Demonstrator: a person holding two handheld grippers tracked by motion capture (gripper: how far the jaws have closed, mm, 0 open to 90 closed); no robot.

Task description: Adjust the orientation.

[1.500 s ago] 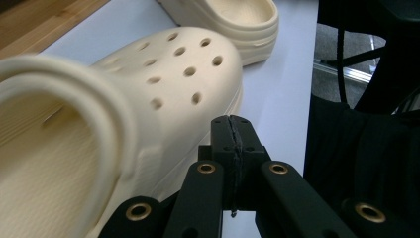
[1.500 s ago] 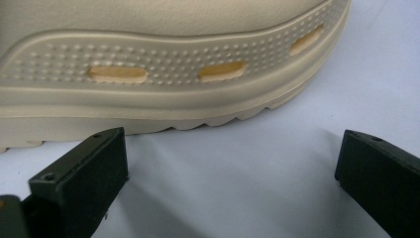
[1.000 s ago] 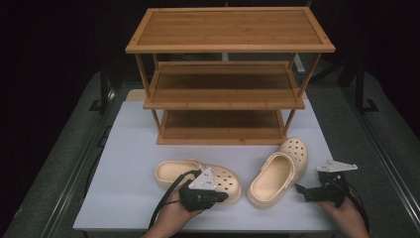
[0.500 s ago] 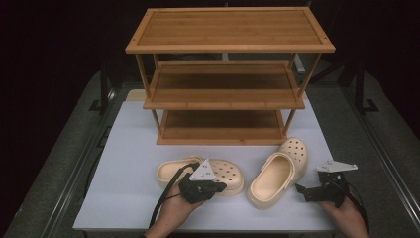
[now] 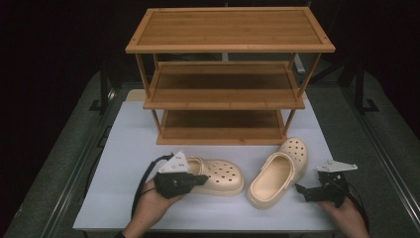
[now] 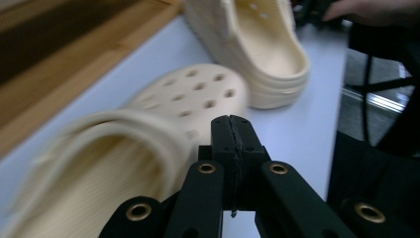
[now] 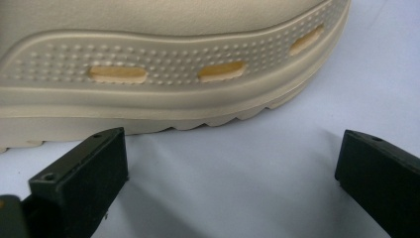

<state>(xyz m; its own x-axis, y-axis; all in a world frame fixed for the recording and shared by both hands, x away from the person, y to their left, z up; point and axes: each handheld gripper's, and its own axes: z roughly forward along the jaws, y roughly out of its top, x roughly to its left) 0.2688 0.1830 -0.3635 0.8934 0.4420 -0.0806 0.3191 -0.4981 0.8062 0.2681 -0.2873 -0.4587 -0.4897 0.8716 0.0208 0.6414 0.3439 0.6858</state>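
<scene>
**Two foam clogs in front of the rack, one gripper at each**

The bamboo shoe rack [image 5: 230, 79] stands at the far side of the white table [image 5: 124, 144], well beyond both grippers, its three shelves bare.

The right clog [image 5: 277, 173] lies just to the inner side of the right gripper [image 5: 303, 191], close but apart. Its long axis runs away from the person and slightly outward: toe towards the rack, open heel towards the near table edge. In the right gripper view its ribbed sole and dotted side wall [image 7: 163, 64] stand just ahead of the jaws. Those jaws are spread wide with nothing between them.

The left clog [image 5: 218, 176] lies directly ahead of the left gripper [image 5: 202, 179], whose tips sit at its heel opening. Its long axis runs across the table, holed toe towards the right clog. In the left gripper view the jaws are pressed together on nothing, with the clog's rim [image 6: 124, 144] just to their side, blurred.

Both clogs look like moulded foam: probably light, springy, and matte enough not to slip. The rounded toe would likely squash and squirm out of a pinch. The better hold is the thin wall of the heel opening or the side rim, one jaw inside and one outside. The left gripper would first need to open.
</scene>
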